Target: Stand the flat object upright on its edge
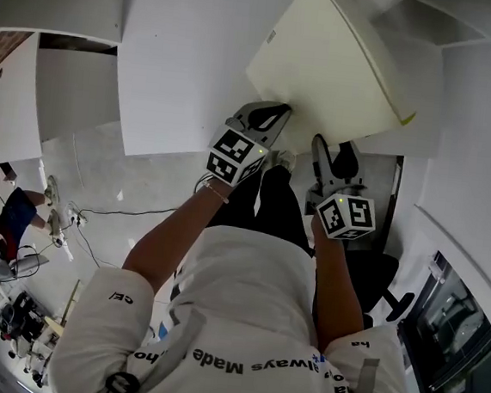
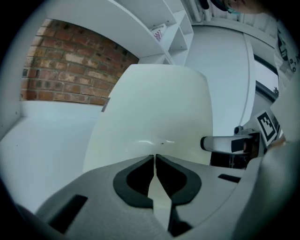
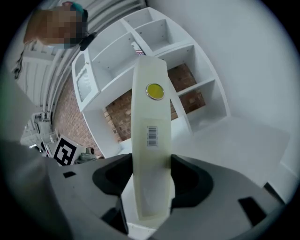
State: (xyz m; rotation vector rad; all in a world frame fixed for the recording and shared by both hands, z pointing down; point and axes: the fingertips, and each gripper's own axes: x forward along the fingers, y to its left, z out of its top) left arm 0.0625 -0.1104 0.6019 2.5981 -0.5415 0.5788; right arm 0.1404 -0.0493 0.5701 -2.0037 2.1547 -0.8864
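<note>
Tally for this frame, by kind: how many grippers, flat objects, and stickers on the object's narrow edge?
Grippers: 2, left gripper and right gripper
Flat cream object: 1
Stickers on its edge: 2, yellow dot and barcode label
Total: 5
</note>
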